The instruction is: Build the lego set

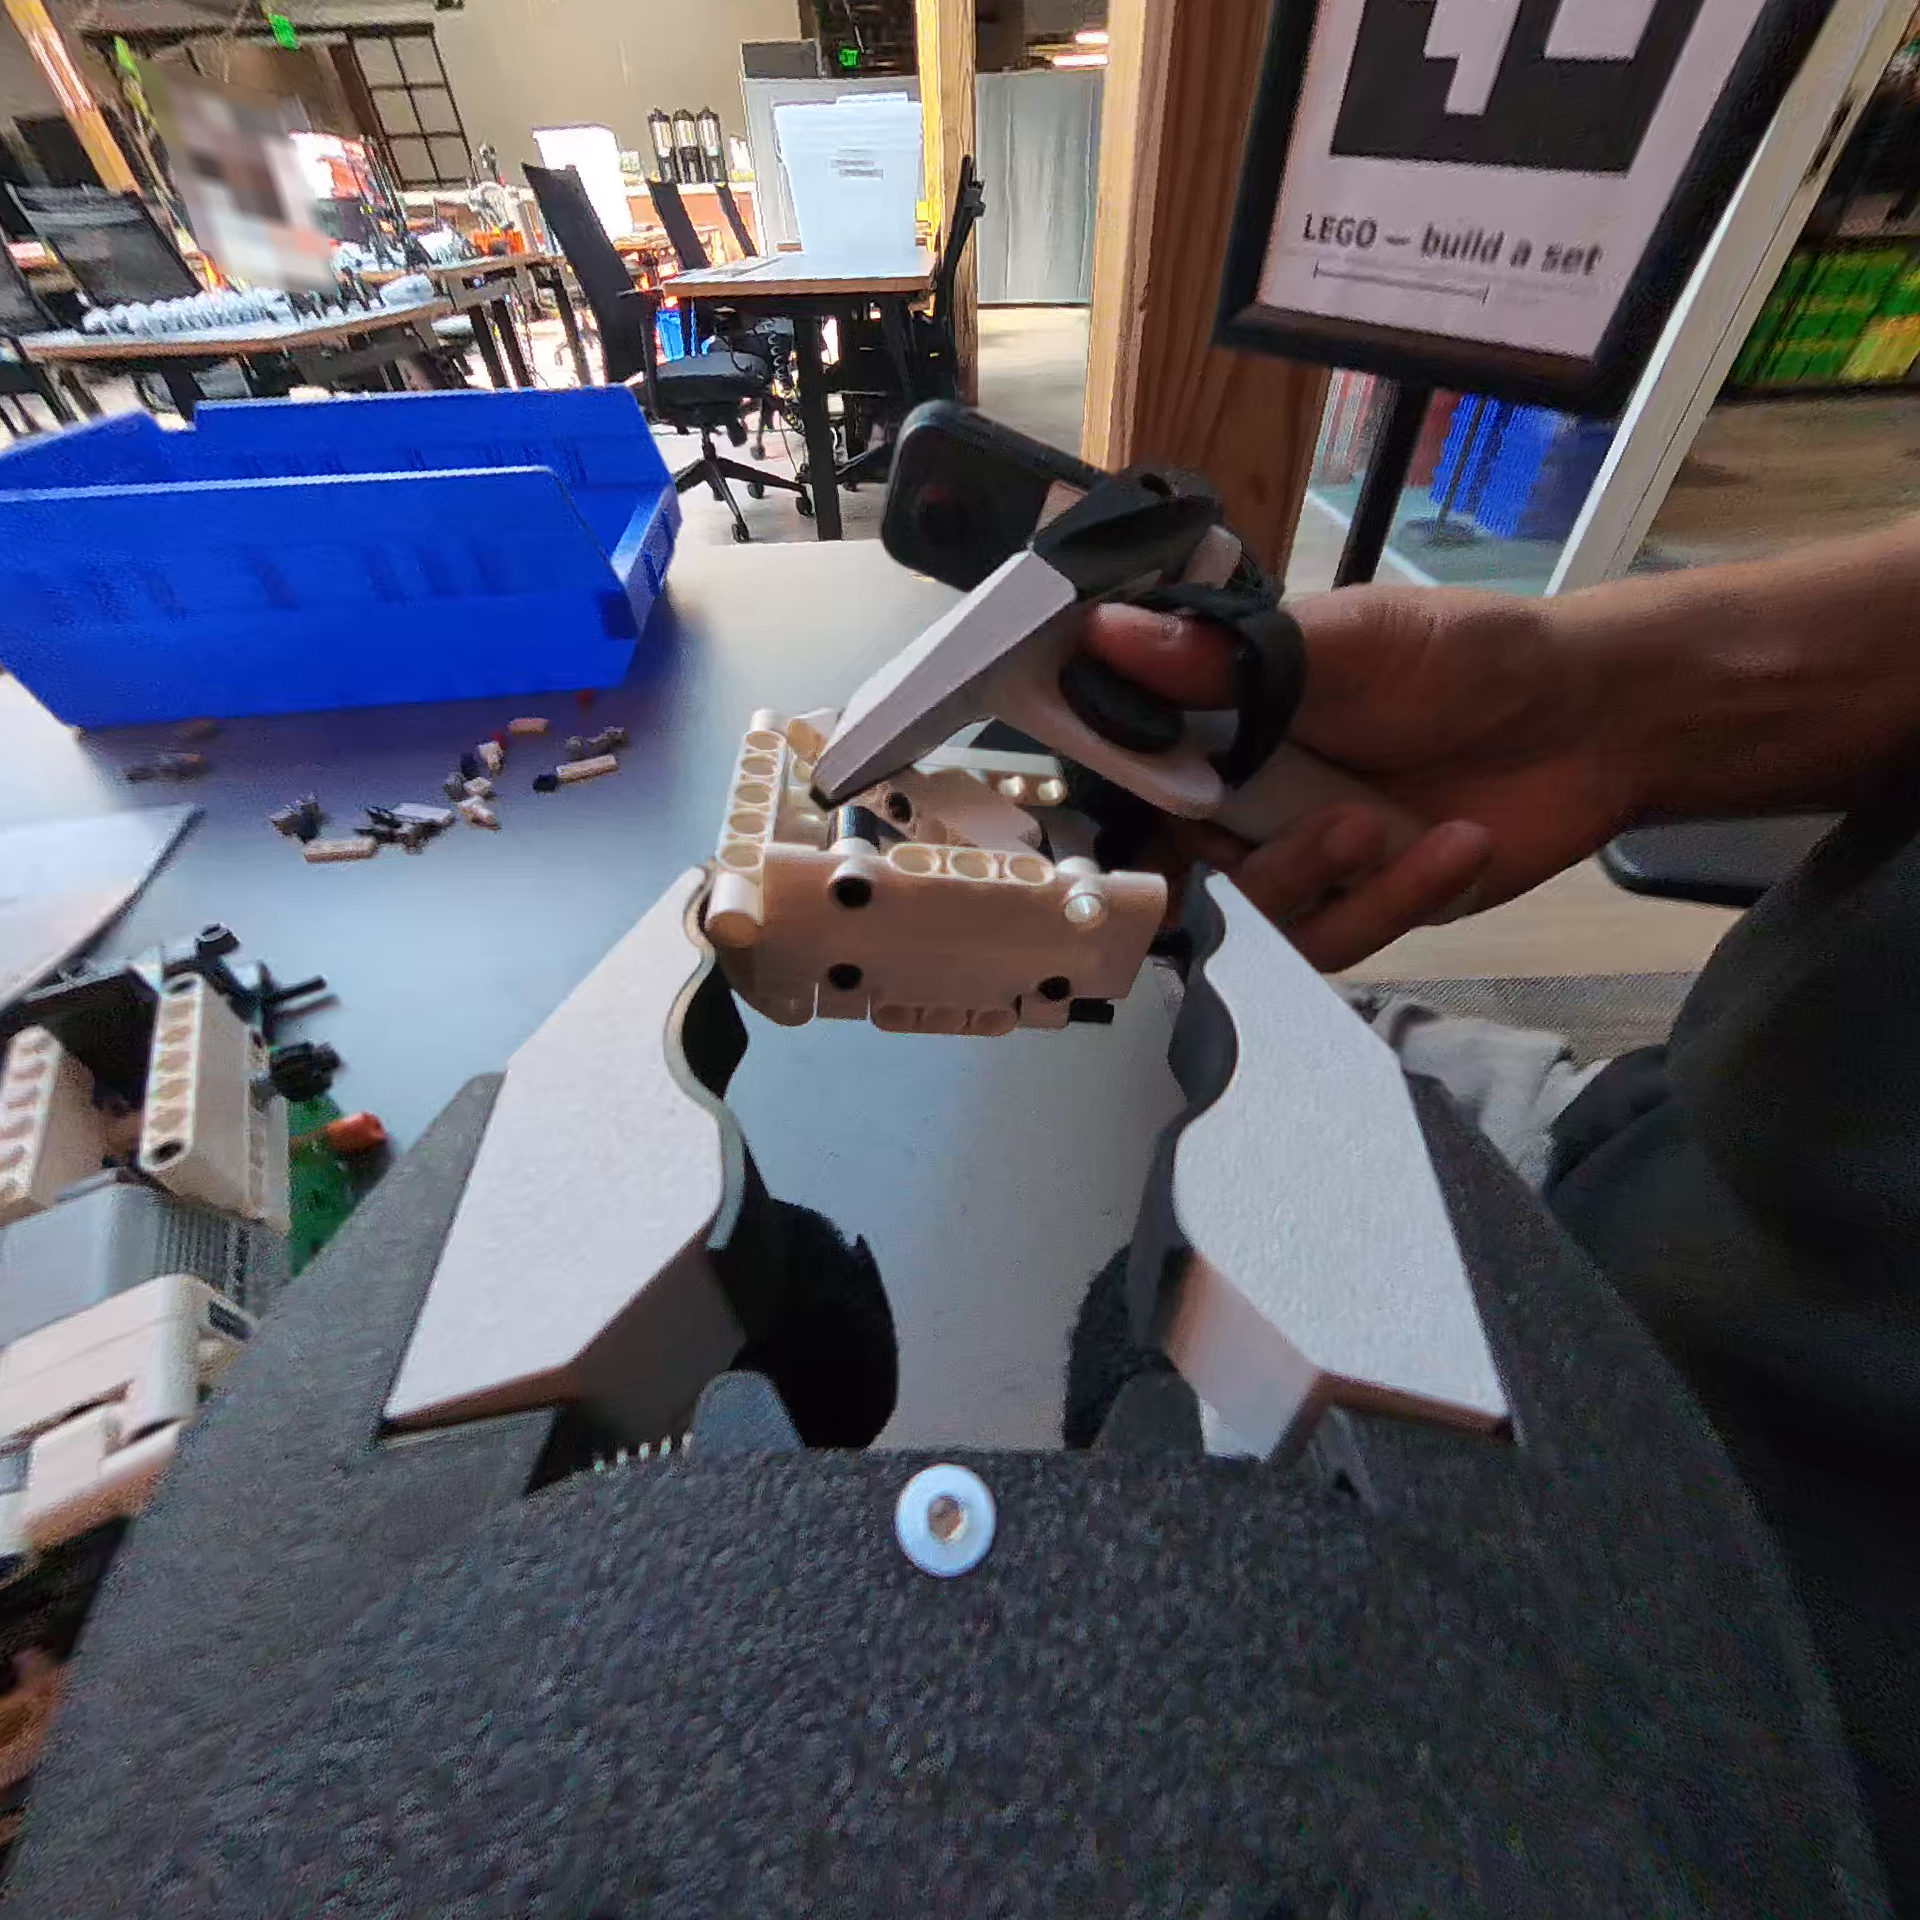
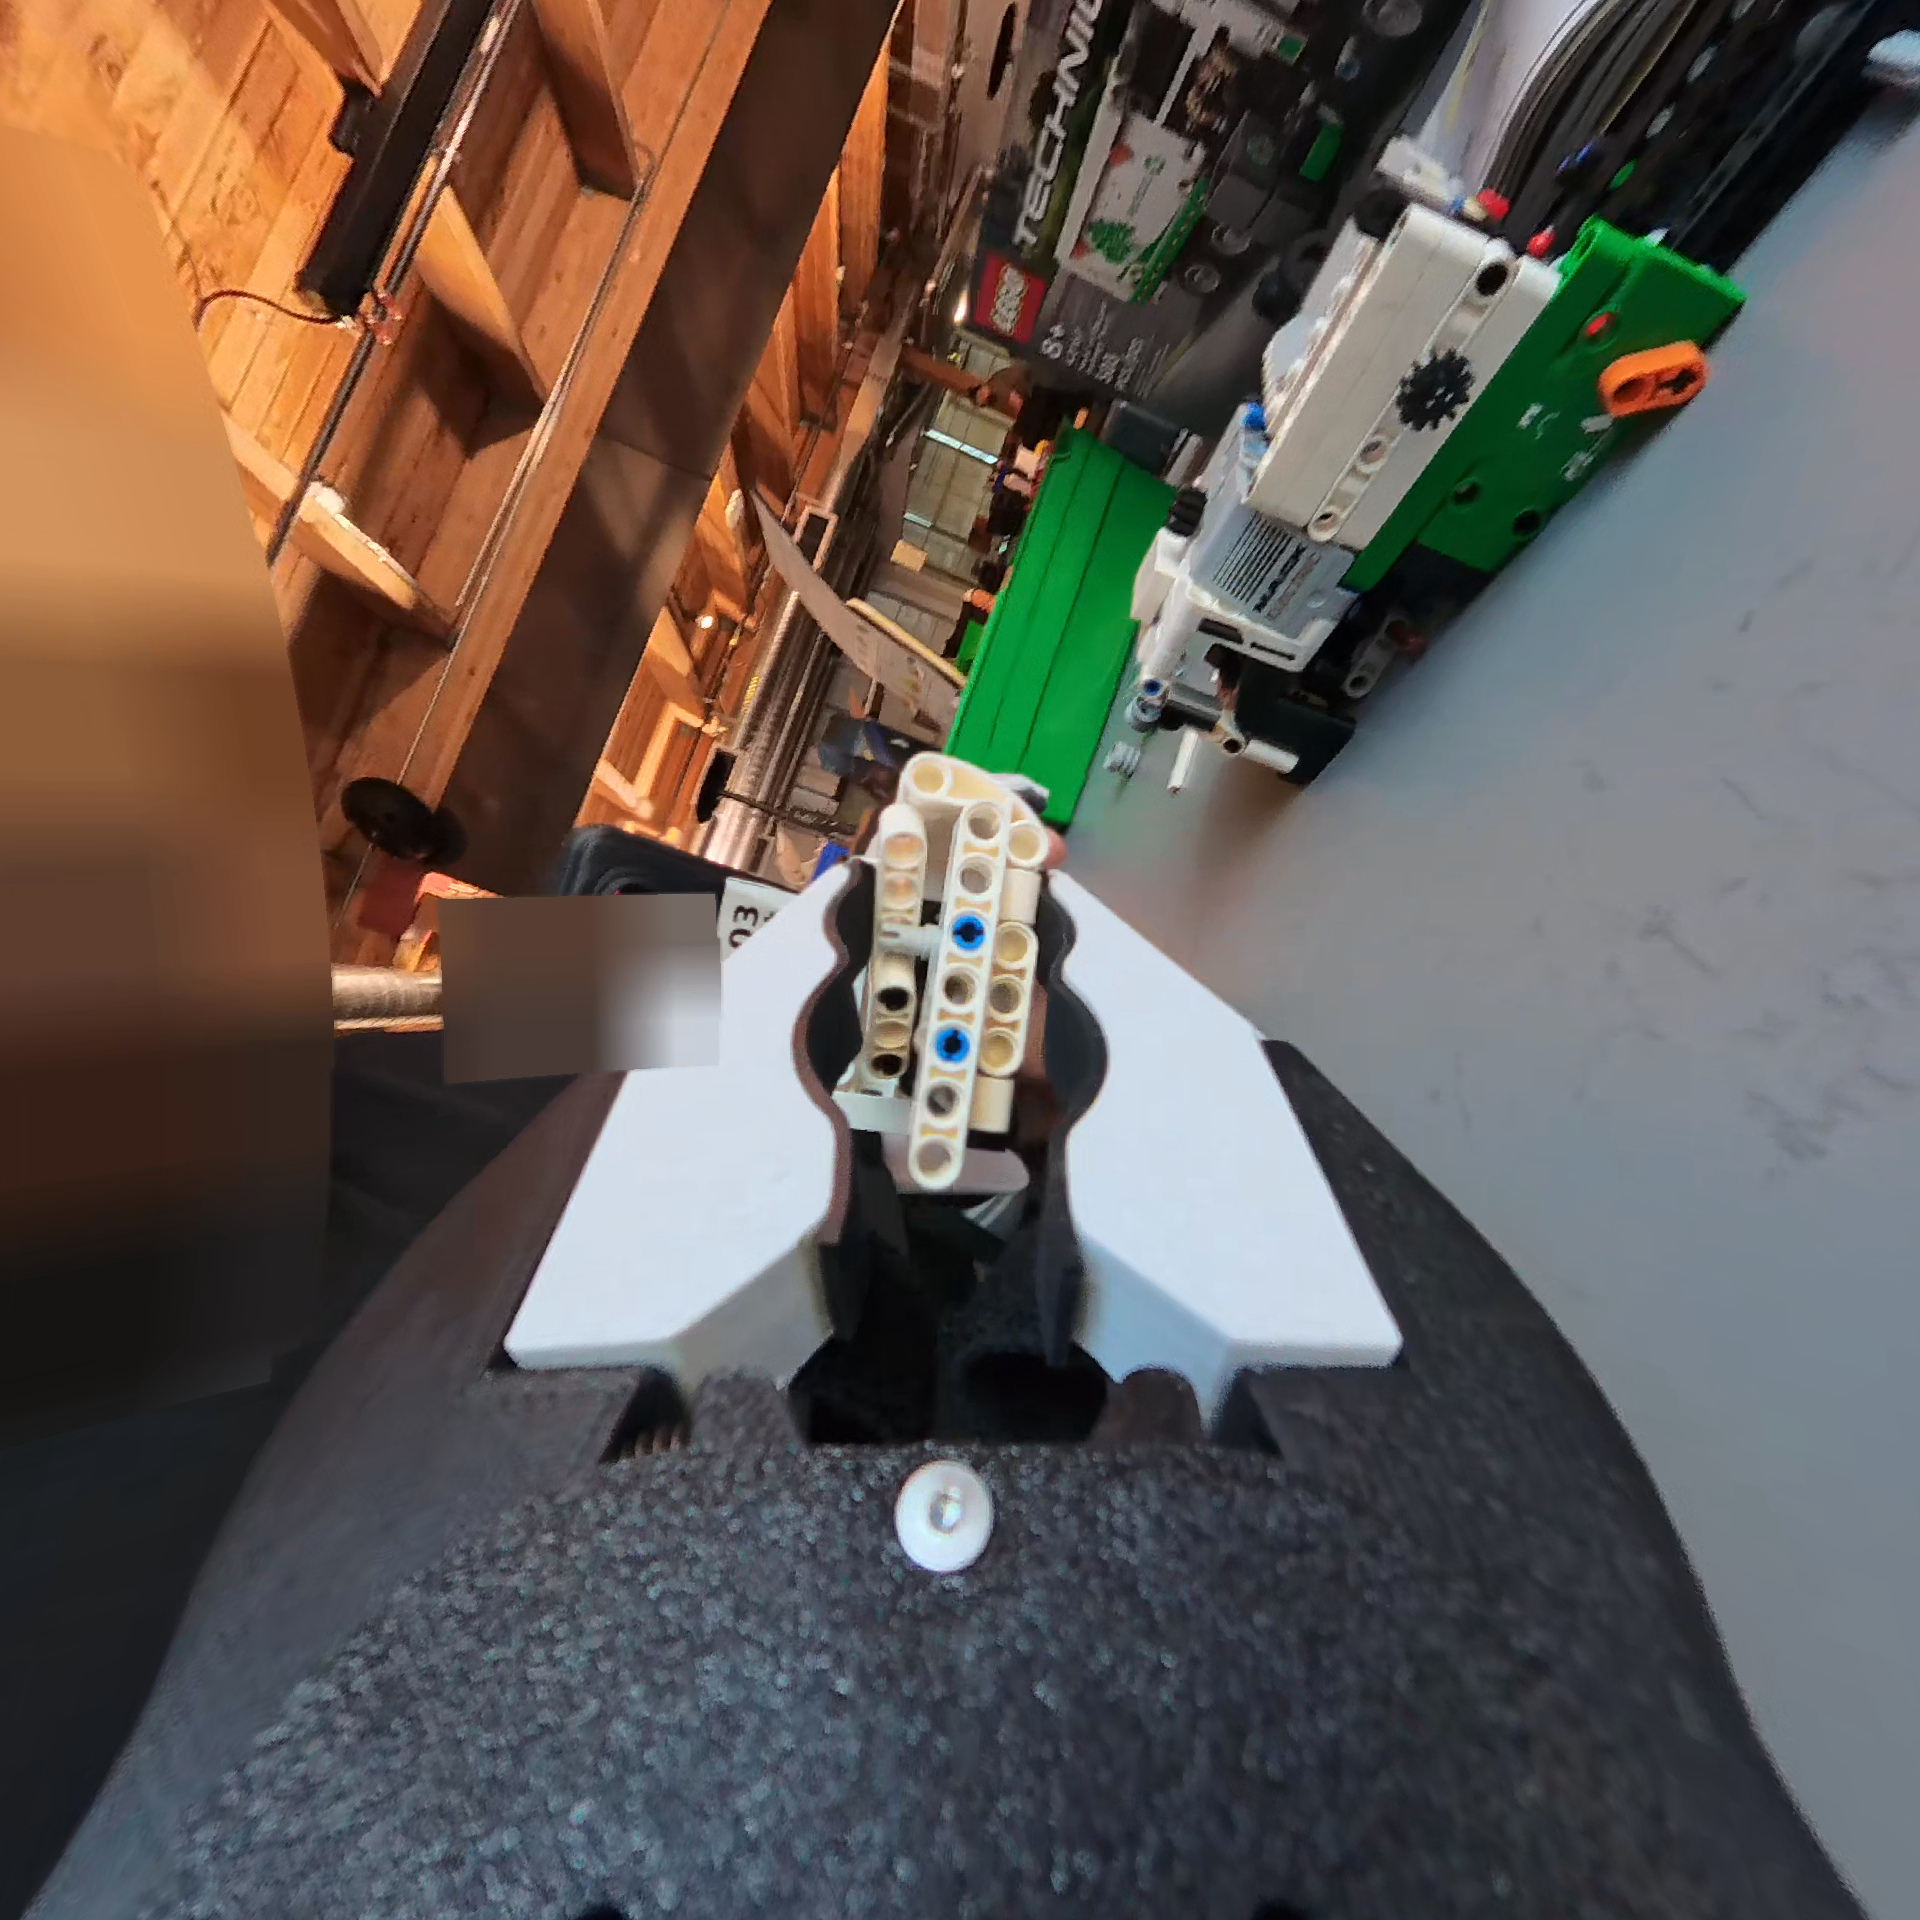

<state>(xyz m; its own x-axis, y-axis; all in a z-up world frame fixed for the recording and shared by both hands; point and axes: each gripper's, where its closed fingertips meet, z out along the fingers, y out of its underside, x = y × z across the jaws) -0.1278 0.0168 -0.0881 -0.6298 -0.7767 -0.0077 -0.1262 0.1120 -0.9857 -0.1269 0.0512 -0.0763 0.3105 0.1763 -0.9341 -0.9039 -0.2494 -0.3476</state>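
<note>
With the white beam sub-assembly [image 1: 925, 914] clamped between the left hand-held gripper [image 1: 940, 935] and the closed right hand-held gripper [image 2: 951, 997], pressing should be done squarely, off the surface [image 1: 499, 935].

White lego subassembly [image 1: 930, 914], blue pins; blue bin [image 1: 332, 561]; green truck panel [image 2: 1538, 447].

Printed wording stands on a framed sign [image 1: 1496, 187] and a set box [image 2: 1122, 208].
</note>
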